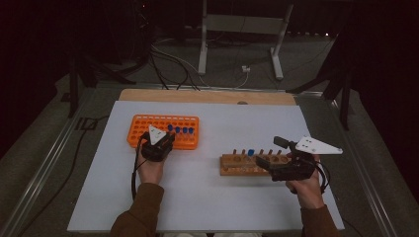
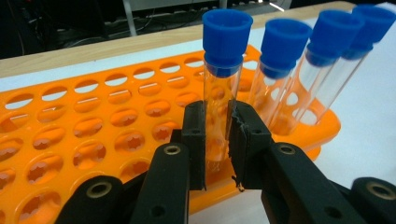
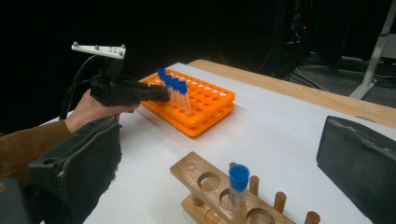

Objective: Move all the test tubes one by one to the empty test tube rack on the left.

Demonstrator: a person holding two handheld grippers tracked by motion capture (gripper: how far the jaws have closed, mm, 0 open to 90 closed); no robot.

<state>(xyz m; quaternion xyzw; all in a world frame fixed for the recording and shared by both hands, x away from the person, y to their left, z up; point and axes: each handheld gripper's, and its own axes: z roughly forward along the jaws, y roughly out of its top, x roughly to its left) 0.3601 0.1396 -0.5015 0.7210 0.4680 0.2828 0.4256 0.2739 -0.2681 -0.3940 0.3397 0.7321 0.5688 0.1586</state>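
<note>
An orange tube rack (image 1: 143,123) lies on the left of the white table and holds a short row of clear tubes with blue caps (image 1: 184,130). My left gripper (image 2: 218,119) is shut on the nearest of them, a blue-capped tube (image 2: 224,42) that stands upright in its hole; the pads press on the glass below the cap. The same left gripper (image 3: 161,93) appears at the rack in the right gripper view. A wooden rack (image 1: 237,165) on the right holds one blue-capped tube (image 3: 238,179). My right gripper (image 3: 219,126) hovers open just in front of that rack with nothing between its jaws.
The white table top (image 1: 222,123) rests on a wooden board (image 1: 197,96). Metal stand legs (image 1: 202,54) and cables lie on the floor beyond. Wooden pegs (image 3: 280,200) stick up behind the wooden rack's holes.
</note>
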